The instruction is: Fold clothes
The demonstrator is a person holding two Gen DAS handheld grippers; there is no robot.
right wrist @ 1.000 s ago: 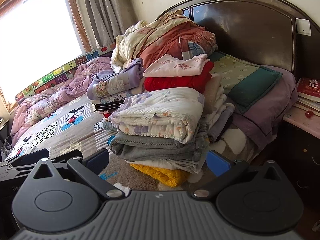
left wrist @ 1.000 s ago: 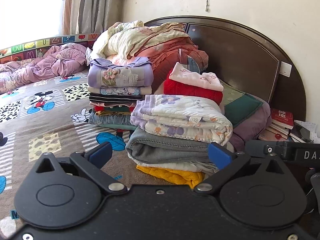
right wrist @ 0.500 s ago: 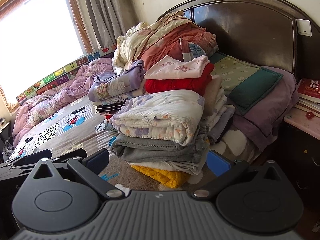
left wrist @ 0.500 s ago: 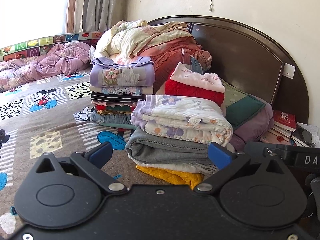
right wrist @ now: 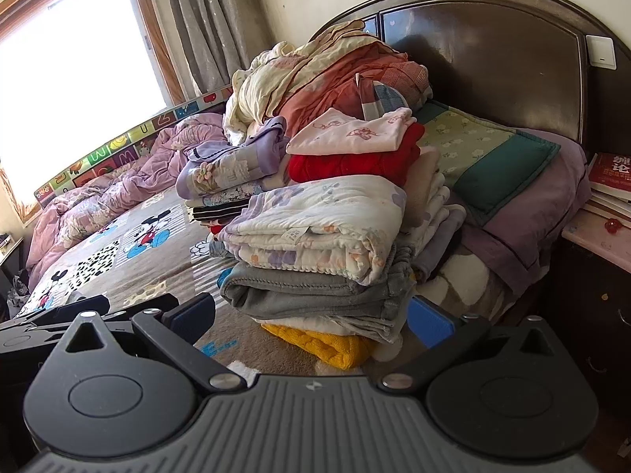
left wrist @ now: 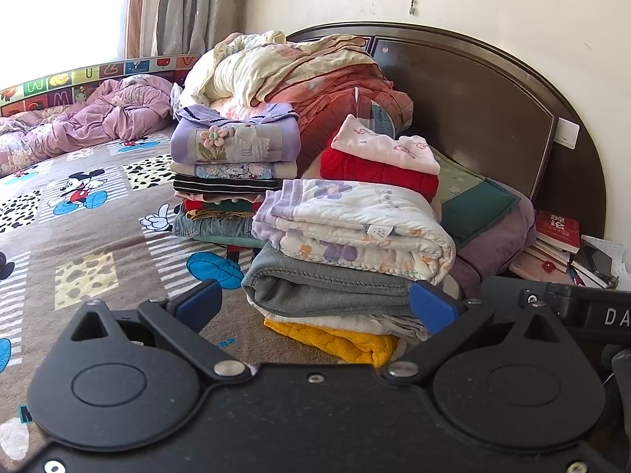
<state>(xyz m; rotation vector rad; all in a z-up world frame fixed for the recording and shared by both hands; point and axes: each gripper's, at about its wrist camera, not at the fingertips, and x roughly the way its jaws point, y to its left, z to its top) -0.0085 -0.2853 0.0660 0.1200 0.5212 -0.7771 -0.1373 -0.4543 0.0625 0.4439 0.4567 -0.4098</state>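
Left gripper (left wrist: 315, 307) released, blue-tipped fingers (left wrist: 199, 302) spread wide, nothing between them, hovering low over the bed. Right gripper (right wrist: 311, 317) likewise spread and empty, blue fingertips (right wrist: 430, 321) apart. Dead ahead at 12 o'clock of both: near stack of folded clothes on the brown cartoon-mouse bedspread (left wrist: 79, 244) — yellow knit (left wrist: 339, 341) at the bottom, grey fleece (left wrist: 327, 287) over it, white floral quilted piece (left wrist: 355, 228) on top. Behind it, red knit sweater (left wrist: 374, 171) under a pink printed top (left wrist: 384, 148). At 11 o'clock, second stack topped by a lilac flower-applique sweater (left wrist: 236, 140). Further back, rumpled cream and salmon bedding (left wrist: 295, 67) against the dark wooden headboard (left wrist: 473, 90). At 10 o'clock, crumpled mauve duvet (left wrist: 118, 114). At 3 o'clock, red books (left wrist: 558, 228).
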